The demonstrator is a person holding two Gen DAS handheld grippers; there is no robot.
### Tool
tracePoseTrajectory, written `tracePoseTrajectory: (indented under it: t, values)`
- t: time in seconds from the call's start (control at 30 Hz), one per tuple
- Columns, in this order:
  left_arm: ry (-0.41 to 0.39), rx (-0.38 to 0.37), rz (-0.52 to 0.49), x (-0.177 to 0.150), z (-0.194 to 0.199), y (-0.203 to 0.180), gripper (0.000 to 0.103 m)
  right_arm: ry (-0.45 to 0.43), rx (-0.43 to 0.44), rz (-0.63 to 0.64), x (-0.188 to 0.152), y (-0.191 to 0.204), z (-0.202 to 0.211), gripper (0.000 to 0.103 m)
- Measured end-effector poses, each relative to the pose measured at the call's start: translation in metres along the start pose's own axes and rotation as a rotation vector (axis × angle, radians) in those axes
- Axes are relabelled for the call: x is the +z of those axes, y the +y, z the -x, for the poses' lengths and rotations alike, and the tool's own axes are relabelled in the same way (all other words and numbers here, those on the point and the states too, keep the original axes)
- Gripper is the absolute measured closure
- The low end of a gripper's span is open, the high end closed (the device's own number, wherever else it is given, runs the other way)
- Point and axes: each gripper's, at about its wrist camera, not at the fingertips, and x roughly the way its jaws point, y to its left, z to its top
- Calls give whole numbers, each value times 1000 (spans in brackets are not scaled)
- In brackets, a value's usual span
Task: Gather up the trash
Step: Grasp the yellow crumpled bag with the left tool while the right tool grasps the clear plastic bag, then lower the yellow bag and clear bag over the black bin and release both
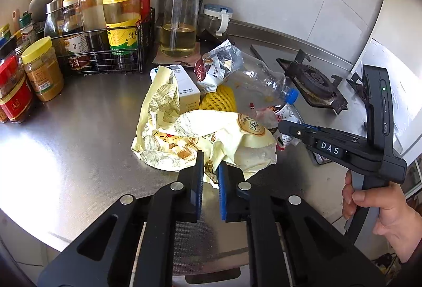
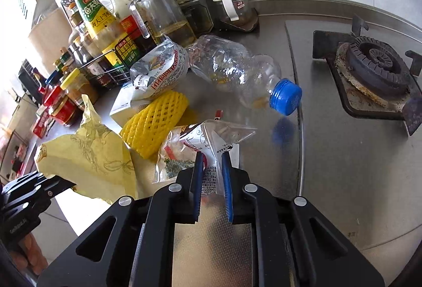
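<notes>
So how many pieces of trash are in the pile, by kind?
Bottle: 1
Foam net: 1
Box: 1
Yellow wrapper: 1
Snack bags: 2
Total: 6

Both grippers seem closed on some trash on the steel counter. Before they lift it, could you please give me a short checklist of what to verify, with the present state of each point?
1. Left gripper pinches the yellow paper bag: ok, a fold sits between the narrowed fingers.
2. Right gripper pinches the clear plastic wrapper: ok, the film is clamped.
3. Grip is deep enough to hold during a lift: cannot tell; both hold only an edge.
4. Yellow foam net is free of the bag: not ok, it touches it and may be dragged.
5. Crushed bottle is clear of the wrapper: ok, apart.
6. Stove burner is off: ok, no flame visible.
</notes>
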Motion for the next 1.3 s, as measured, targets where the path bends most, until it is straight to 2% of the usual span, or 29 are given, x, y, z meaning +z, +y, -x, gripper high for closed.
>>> tracePoseTrajectory:
  t: [0.2, 0.37, 0.67, 0.87, 1.1, 1.3]
  values:
    - [-31, 17, -19, -6, 30, -1, 97, -31, 10, -19, -9, -1, 33, 88]
    - [-31, 3, -16, -19, 60, -1, 98, -58, 18, -2, -27, 8, 66, 88]
    - [5, -38, -14, -62, 109, -9, 98, -51, 37, 33, -85, 35, 119, 88]
    - [59, -52, -11, -104, 129, -16, 98, -3, 37, 30, -131, 38, 140, 88]
    - [183, -71, 16, -154, 114, -19, 98, 100, 38, -8, -178, 30, 132, 88]
    - [314, -57, 14, -193, 55, -15, 98, 226, -12, -42, -215, 16, 87, 88]
